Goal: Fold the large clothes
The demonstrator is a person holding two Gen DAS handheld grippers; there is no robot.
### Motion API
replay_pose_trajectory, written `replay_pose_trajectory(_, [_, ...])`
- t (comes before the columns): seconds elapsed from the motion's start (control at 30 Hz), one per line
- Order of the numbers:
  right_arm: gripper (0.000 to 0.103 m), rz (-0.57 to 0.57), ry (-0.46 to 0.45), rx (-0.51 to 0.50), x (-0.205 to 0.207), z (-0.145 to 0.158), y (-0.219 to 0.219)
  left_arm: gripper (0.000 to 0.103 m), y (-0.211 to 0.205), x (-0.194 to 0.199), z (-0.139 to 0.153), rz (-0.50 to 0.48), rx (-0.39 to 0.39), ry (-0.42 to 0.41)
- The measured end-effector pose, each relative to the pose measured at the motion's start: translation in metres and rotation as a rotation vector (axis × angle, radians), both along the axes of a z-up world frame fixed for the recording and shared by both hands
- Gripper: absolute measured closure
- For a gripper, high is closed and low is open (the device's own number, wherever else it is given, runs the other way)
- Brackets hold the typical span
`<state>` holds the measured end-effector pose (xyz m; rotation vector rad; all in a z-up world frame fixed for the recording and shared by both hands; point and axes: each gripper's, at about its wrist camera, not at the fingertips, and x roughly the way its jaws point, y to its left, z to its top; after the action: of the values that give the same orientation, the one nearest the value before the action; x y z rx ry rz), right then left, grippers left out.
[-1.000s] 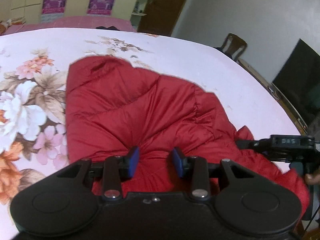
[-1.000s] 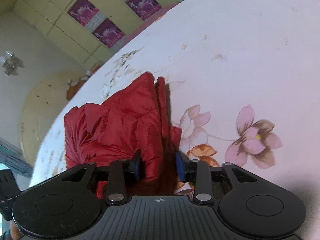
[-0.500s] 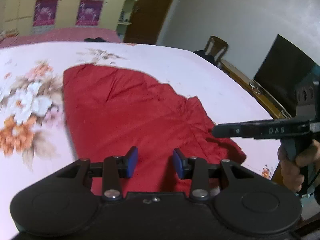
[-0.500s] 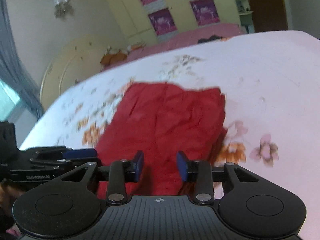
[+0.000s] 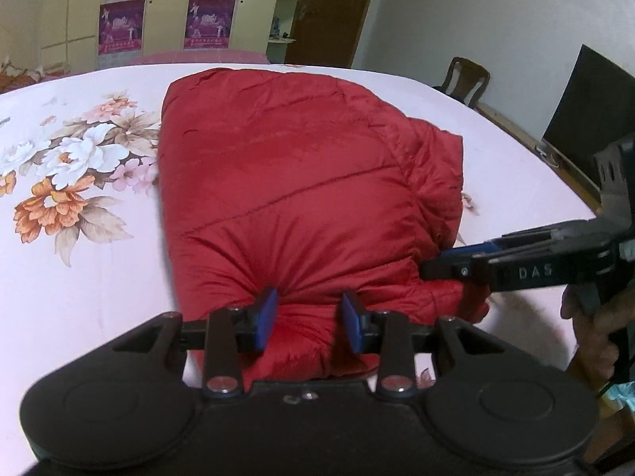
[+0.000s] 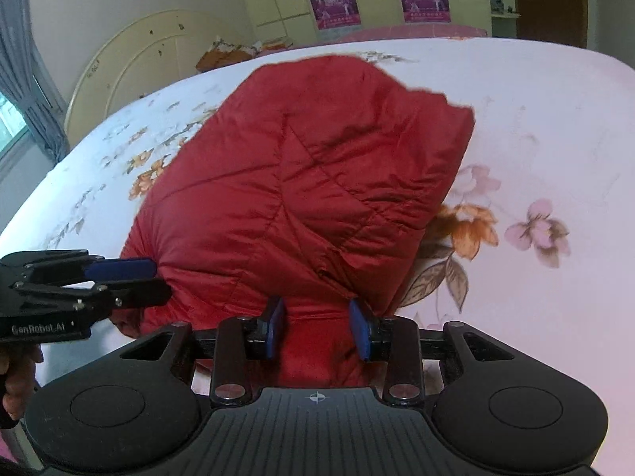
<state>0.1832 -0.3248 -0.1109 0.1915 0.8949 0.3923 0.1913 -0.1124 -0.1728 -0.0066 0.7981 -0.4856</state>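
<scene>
The left gripper (image 5: 309, 321) is clamped on the near edge of the red puffer jacket (image 5: 309, 182), its blue pads (image 5: 265, 317) pinching a bunched ridge of quilted fabric that puckers between them. The right gripper (image 6: 317, 329) grips the same near edge further along, a thick fold of the padded cloth pressed between its blue pads (image 6: 359, 327); in the left wrist view it enters from the right side with a hand (image 5: 595, 329) on its handle. From both grips the jacket spreads away across a bed covered by a pale pink floral bedsheet (image 5: 79, 238), lying folded into a rounded bundle. Beyond the bed stand yellow wardrobe doors with purple posters (image 5: 206, 22), a brown door (image 5: 329, 12) and a wooden chair (image 5: 466, 81).
</scene>
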Motion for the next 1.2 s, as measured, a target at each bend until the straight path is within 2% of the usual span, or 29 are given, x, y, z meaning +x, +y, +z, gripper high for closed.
replay_pose_trajectory(0.13, [0.066, 0.001, 0.021, 0.003, 0.002, 0.017, -0.007, 0.068, 0.008, 0.006, 0.016, 0.009, -0.056, 0.052])
replay_pose_trajectory(0.27, [0.066, -0.098, -0.094, 0.057, 0.002, 0.052, -0.033, 0.066, 0.017, 0.008, 0.046, 0.012, -0.099, -0.056])
replay_pose_trajectory(0.37, [0.066, -0.156, -0.143, 0.052, 0.029, 0.061, -0.040, 0.066, 0.012, 0.035, 0.051, 0.001, -0.094, -0.094])
replay_pose_trajectory(0.47, [0.067, -0.154, -0.117, 0.035, 0.061, 0.046, -0.039, 0.066, 0.002, 0.063, 0.039, -0.011, -0.061, -0.072])
replay_pose_trajectory(0.53, [0.067, -0.147, -0.042, -0.040, 0.078, 0.019, -0.035, 0.065, 0.001, 0.071, 0.021, -0.015, -0.054, -0.039])
replay_pose_trajectory(0.57, [0.066, -0.153, -0.004, -0.002, 0.082, 0.006, -0.038, 0.065, 0.003, 0.072, 0.015, -0.012, -0.077, -0.025])
replay_pose_trajectory(0.63, [0.066, -0.188, 0.035, 0.068, 0.084, -0.004, -0.045, 0.067, 0.004, 0.069, 0.015, -0.020, -0.075, -0.022])
replay_pose_trajectory(0.7, [0.066, -0.204, 0.026, 0.058, 0.082, 0.006, -0.047, 0.067, 0.006, 0.067, 0.026, -0.032, -0.075, -0.039])
replay_pose_trajectory(0.8, [0.066, -0.220, -0.076, 0.039, 0.077, 0.042, -0.048, 0.065, 0.013, 0.076, 0.040, -0.038, -0.076, -0.095])
replay_pose_trajectory(0.97, [0.066, -0.156, -0.142, 0.029, 0.127, 0.074, -0.023, 0.065, -0.001, 0.135, 0.046, -0.028, -0.055, -0.099])
replay_pose_trajectory(1.07, [0.066, -0.122, -0.126, -0.007, 0.161, 0.068, -0.002, 0.065, -0.020, 0.172, 0.045, -0.017, -0.051, -0.078])
replay_pose_trajectory(1.13, [0.066, -0.113, -0.081, -0.009, 0.180, 0.055, 0.006, 0.065, -0.032, 0.192, 0.042, -0.018, -0.037, -0.064])
replay_pose_trajectory(1.2, [0.066, -0.127, -0.028, -0.041, 0.192, 0.035, 0.008, 0.065, -0.043, 0.210, 0.033, -0.012, -0.004, -0.013])
